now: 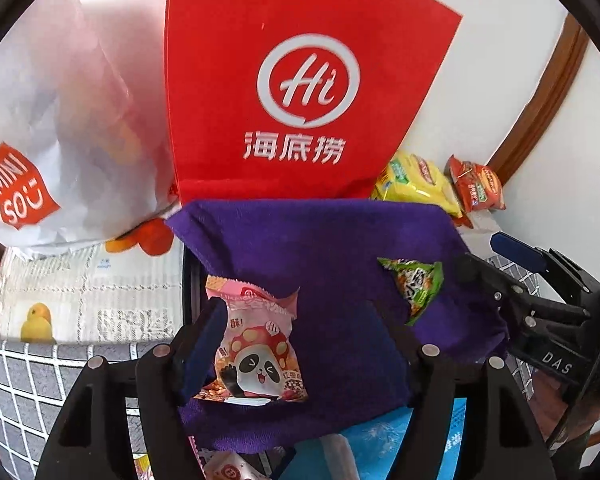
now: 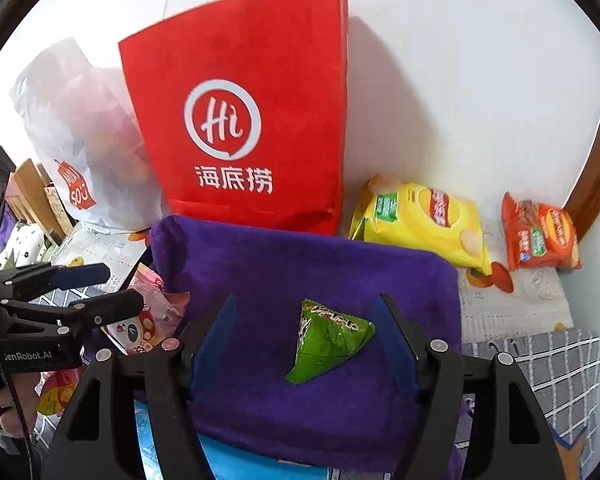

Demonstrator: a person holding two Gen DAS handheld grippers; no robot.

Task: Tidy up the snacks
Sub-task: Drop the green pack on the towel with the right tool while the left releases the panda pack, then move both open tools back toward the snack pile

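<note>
A pink panda snack packet (image 1: pixel 256 344) lies on a purple cloth (image 1: pixel 332 248) at its left side. My left gripper (image 1: pixel 300 340) is open, its jaws either side of the packet; the left pad (image 1: pixel 204 344) is close against it. A green triangular snack packet (image 2: pixel 328 344) lies on the same cloth (image 2: pixel 300 264), and my right gripper (image 2: pixel 312 344) is open around it with gaps on both sides. The green packet also shows in the left wrist view (image 1: pixel 416 284). The panda packet (image 2: pixel 140 320) shows partly behind the left gripper in the right wrist view.
A red Haidilao bag (image 2: pixel 240 120) and a white Miniso bag (image 2: pixel 80 140) stand against the wall behind the cloth. A yellow chip bag (image 2: pixel 424 224) and an orange chip bag (image 2: pixel 540 236) lie at the right. A blue item (image 1: pixel 380 440) lies under the cloth's near edge.
</note>
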